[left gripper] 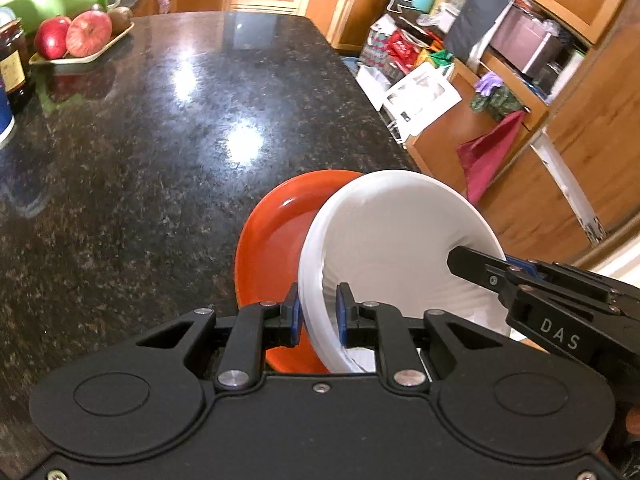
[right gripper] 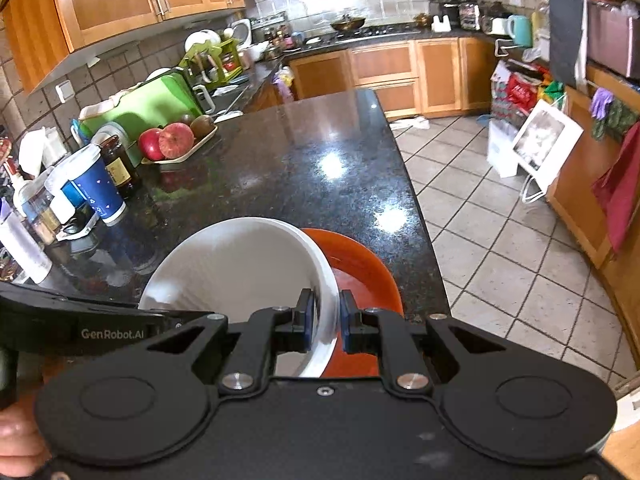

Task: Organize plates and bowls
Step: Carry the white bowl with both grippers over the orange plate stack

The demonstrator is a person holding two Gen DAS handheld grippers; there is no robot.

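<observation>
Left gripper [left gripper: 318, 312]: pinched tight on the near rim of the white bowl [left gripper: 396, 248].
Right gripper [right gripper: 325, 322]: pinched tight on the same bowl's other rim.
Writing: "DAS" on the right gripper as the left view shows it; "GenRobot.AI" on the left gripper as the right view shows it.
White bowl: tilted, held between both grippers.
Orange bowl [left gripper: 280, 240]: right behind the white bowl, over the dark counter [left gripper: 160, 140].
</observation>
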